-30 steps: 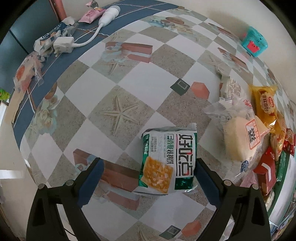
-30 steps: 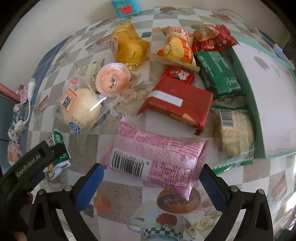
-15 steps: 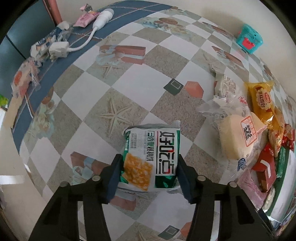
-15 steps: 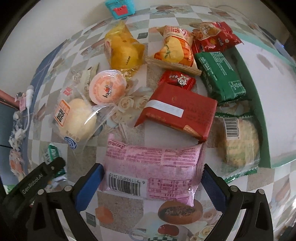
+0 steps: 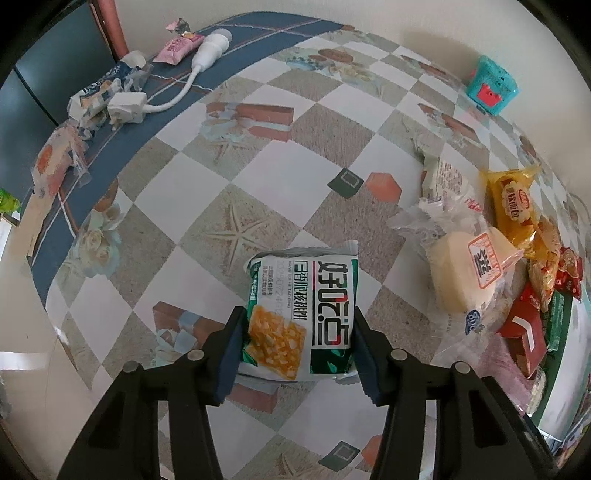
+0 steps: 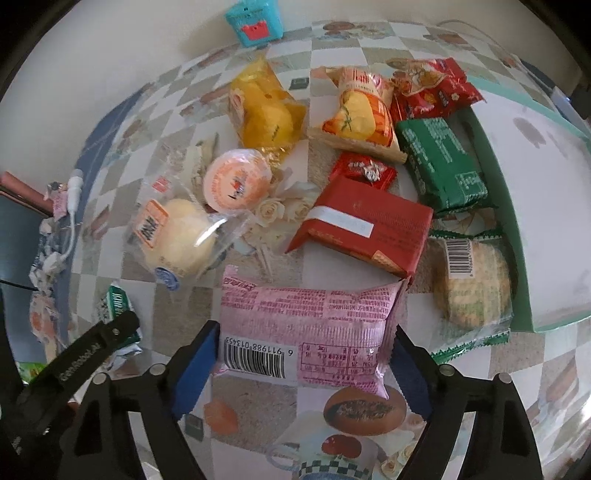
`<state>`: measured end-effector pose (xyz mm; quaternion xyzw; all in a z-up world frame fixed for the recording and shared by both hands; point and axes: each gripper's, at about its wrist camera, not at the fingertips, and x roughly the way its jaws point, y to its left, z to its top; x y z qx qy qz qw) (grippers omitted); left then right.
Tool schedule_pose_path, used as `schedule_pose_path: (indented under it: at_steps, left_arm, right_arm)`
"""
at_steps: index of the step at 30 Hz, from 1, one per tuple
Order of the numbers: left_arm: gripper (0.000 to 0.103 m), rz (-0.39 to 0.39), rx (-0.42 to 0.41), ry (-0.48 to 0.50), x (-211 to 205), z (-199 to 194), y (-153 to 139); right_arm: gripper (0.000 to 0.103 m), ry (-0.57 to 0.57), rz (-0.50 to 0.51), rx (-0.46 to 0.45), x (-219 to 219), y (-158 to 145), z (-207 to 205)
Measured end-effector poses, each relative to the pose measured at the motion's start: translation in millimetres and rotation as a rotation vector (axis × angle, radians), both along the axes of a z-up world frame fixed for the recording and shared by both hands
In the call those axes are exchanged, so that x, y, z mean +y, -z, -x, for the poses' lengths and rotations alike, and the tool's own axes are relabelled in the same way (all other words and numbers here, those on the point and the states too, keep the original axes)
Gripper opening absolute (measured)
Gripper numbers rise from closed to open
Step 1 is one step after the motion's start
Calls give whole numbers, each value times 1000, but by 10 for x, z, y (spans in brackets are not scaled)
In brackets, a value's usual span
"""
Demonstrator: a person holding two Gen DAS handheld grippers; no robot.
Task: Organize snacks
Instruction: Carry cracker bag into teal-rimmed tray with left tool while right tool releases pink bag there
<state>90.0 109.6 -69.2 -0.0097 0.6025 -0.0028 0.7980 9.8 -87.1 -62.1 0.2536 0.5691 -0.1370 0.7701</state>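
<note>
My left gripper (image 5: 297,350) is shut on a green and white snack packet (image 5: 301,314), its blue pads pressing both side edges. The same packet (image 6: 114,306) shows partly in the right wrist view behind the left gripper's arm. My right gripper (image 6: 301,363) is shut on a pink snack packet (image 6: 306,332) lying barcode up on the checkered tablecloth; both pads touch its ends. Beyond it lie a red box (image 6: 364,225), a green packet (image 6: 441,166), a bun in clear wrap (image 6: 177,236), a yellow packet (image 6: 264,107) and a round cracker packet (image 6: 472,284).
A white tray with a green rim (image 6: 517,236) stands at the right. A teal toy box (image 6: 255,22) sits by the wall. A white plug and cable (image 5: 129,107) and loose wrappers (image 5: 55,162) lie along the table's blue left edge.
Both grippers closed: the left shut on the green and white packet, then the right shut on the pink packet, which turned square to the fingers. Both moved forward slightly.
</note>
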Motion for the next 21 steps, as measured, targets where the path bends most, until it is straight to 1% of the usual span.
schedule_pose_path:
  at_steps: [6, 10, 12, 16, 21]
  left_arm:
    - [55, -9, -63, -1, 23, 111, -230]
    - [55, 1, -95, 16, -16, 174, -364]
    - [55, 14, -109, 34, -75, 213, -445]
    - [55, 27, -133, 88, -301, 227, -586]
    - [55, 45, -154, 204, -749, 300, -799]
  right_arm:
    - [89, 37, 49, -85, -143, -329, 123]
    - [89, 105, 112, -108, -346, -501, 220]
    - [89, 144, 120, -107, -467, -529, 240]
    - [89, 243, 126, -97, -786, -568, 346]
    - [89, 396, 158, -94, -1262, -651, 588]
